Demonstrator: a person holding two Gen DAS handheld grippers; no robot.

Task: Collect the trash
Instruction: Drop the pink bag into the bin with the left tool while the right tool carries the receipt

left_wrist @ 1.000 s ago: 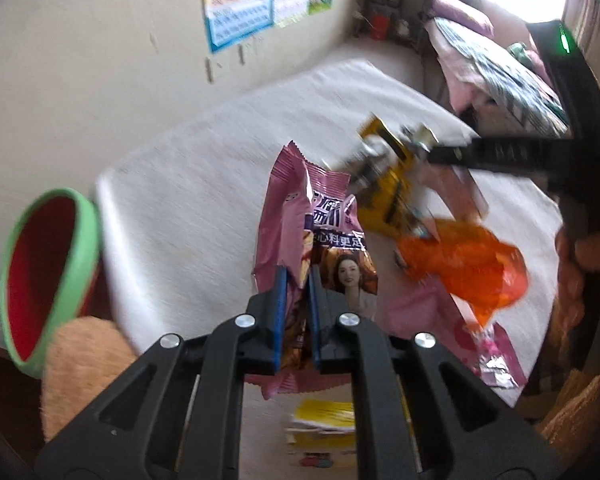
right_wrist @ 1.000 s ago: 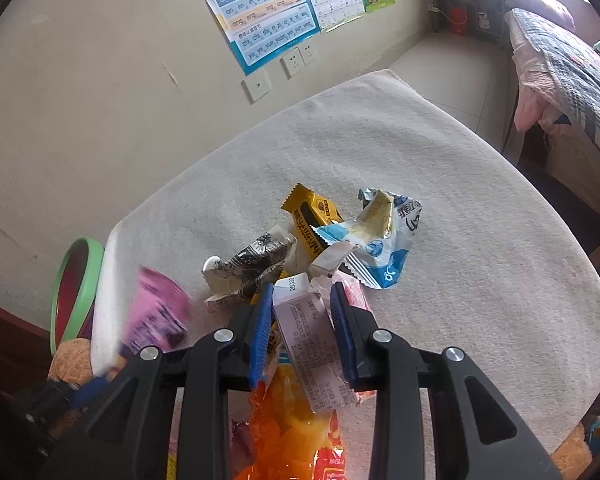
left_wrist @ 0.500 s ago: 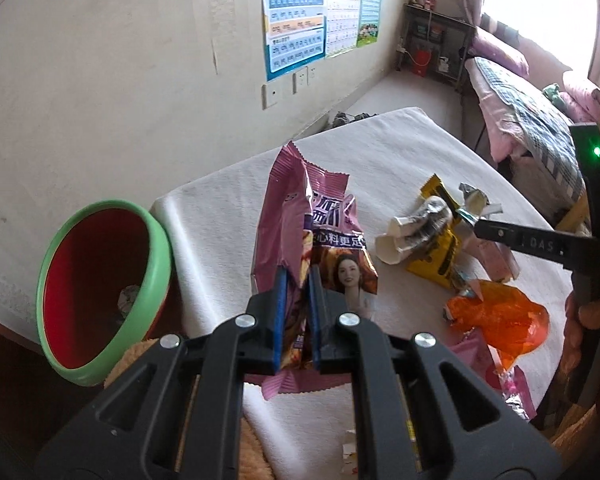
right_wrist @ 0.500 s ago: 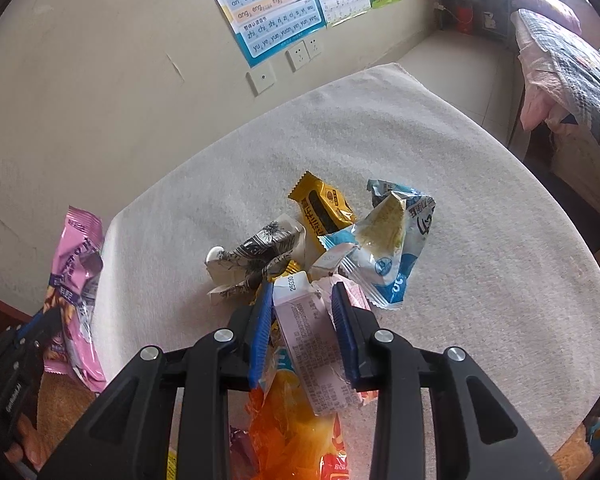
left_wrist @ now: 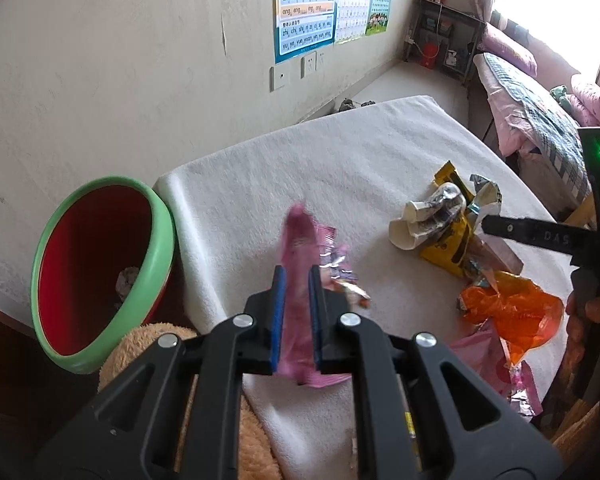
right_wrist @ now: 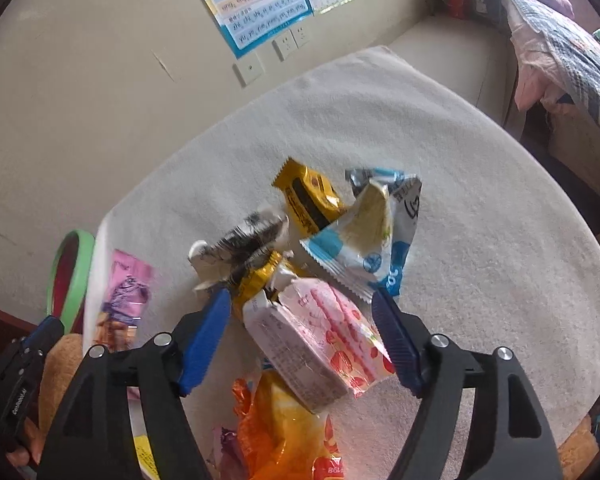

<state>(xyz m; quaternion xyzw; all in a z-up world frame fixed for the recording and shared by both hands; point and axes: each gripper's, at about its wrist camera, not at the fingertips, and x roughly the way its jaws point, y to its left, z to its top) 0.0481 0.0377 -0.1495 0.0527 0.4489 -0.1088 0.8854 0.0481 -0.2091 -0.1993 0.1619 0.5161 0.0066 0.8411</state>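
My left gripper (left_wrist: 296, 280) has its pads a little apart; a blurred pink snack bag (left_wrist: 300, 248) sits loose between them, over the table's left edge. The bag also shows in the right wrist view (right_wrist: 124, 300). The green-rimmed red bin (left_wrist: 96, 272) stands left of the table, below its edge. My right gripper (right_wrist: 300, 312) is open wide around a pink-and-white wrapper (right_wrist: 320, 344) lying on the pile. A yellow wrapper (right_wrist: 308, 200), a blue-white bag (right_wrist: 364, 240), a crushed cup (right_wrist: 240, 244) and an orange bag (right_wrist: 284, 428) lie there.
The round table has a white cloth (right_wrist: 480, 220). A tan plush toy (left_wrist: 140, 348) sits under my left gripper beside the bin. A wall with posters (left_wrist: 304, 8) is behind the table. A bed (left_wrist: 540, 108) stands at the right.
My left gripper's pads have parted and the pink bag has tipped and blurred between them. My right gripper has opened wide and released the pink-and-white wrapper.
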